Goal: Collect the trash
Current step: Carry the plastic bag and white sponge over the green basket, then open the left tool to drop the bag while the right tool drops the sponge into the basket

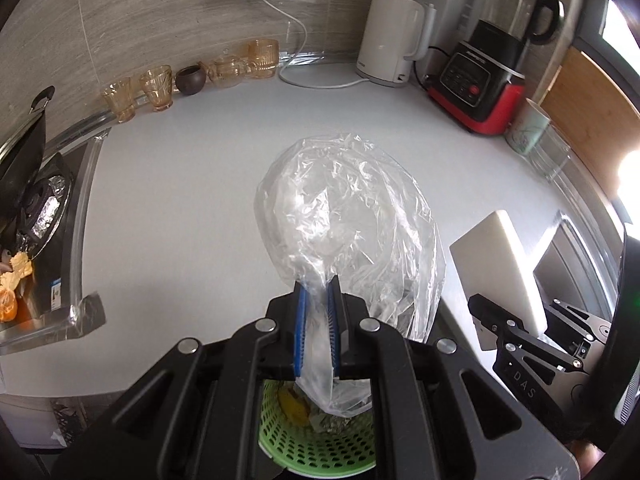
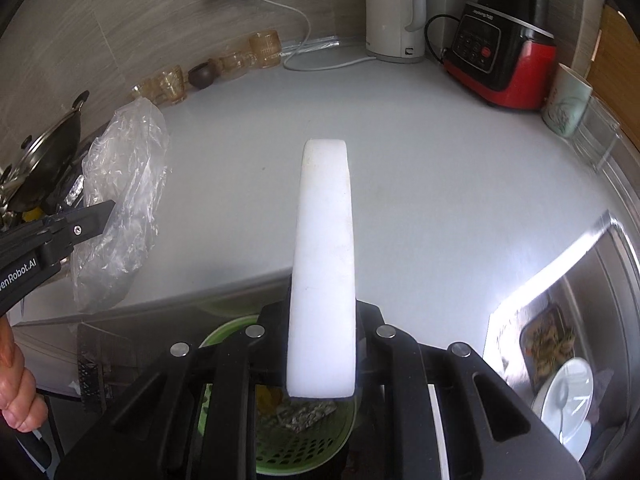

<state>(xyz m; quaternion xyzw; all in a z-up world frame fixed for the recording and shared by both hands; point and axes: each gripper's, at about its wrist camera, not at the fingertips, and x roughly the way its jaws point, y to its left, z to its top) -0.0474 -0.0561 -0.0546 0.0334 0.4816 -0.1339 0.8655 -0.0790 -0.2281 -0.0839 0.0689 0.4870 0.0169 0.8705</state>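
Trouble could come if the left gripper (image 1: 318, 322) lets the thin plastic bag (image 1: 348, 216) slip; it may miss the green basket (image 1: 316, 446) underneath. The right gripper (image 2: 322, 354) clamps a white board (image 2: 324, 256).

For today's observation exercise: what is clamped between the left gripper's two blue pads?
A crumpled clear plastic bag is pinched between the left gripper's pads, seen in the left wrist view.
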